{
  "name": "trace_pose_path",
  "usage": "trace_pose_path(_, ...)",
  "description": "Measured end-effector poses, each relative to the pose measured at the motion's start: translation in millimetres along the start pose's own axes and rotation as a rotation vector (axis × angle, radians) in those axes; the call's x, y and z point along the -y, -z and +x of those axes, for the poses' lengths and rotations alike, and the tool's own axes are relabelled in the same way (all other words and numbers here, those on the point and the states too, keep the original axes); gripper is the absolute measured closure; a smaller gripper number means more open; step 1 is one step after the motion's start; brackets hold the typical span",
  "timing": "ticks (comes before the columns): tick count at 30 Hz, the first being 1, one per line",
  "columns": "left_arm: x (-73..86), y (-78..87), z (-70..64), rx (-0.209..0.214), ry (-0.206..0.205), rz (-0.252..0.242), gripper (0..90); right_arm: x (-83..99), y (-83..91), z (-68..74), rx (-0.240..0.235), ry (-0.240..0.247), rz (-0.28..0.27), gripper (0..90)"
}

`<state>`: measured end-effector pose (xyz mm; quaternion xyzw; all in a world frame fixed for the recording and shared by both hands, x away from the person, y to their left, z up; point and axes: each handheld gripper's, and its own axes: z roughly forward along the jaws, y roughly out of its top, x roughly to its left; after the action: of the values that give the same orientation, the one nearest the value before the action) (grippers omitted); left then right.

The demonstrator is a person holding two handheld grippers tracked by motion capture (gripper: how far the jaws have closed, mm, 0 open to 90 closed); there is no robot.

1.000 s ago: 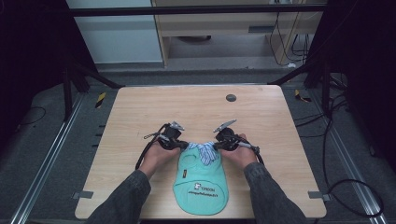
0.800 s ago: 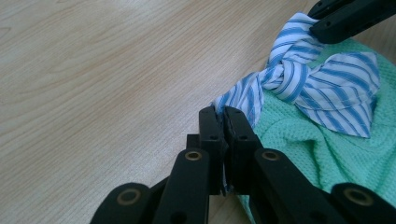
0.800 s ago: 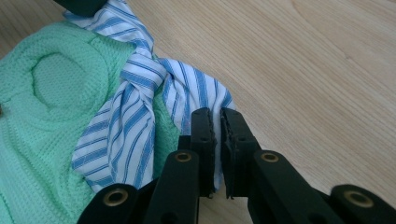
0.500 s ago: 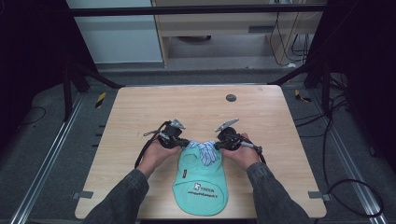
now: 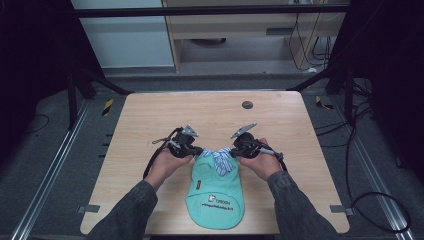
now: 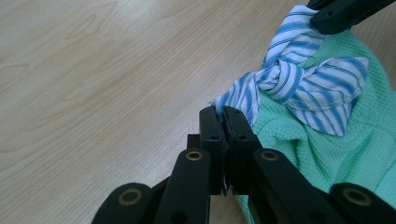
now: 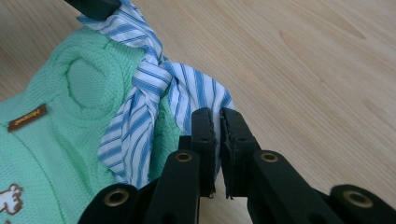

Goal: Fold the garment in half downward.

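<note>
- Between your left gripper's (image 6: 223, 116) jaws, pressed together, you pinched one end of the blue-striped tie (image 6: 299, 84).
- At three o'clock from it, your right gripper (image 7: 217, 119) nipped the tie's other end.
- From both, the mint-green garment (image 5: 215, 192) ran toward six o'clock on the wooden table (image 5: 150, 115), near its edge.
</note>
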<state>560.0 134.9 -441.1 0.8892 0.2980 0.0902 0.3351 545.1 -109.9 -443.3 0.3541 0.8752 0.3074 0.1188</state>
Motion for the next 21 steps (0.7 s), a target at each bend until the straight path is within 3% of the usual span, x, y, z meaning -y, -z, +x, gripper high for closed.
trace_pose_path(14, -20.9, 21.6, -4.9, -0.026, -0.052, -0.025, 87.6, -10.7, 25.3, -1.1, 0.02, 0.022, -0.05, 84.8)
trace_pose_path(21, -23.5, 29.5, -2.7, -0.032, -0.058, -0.041, 87.6, -18.5, 31.3, -1.7, 0.017, 0.046, -0.062, 84.8)
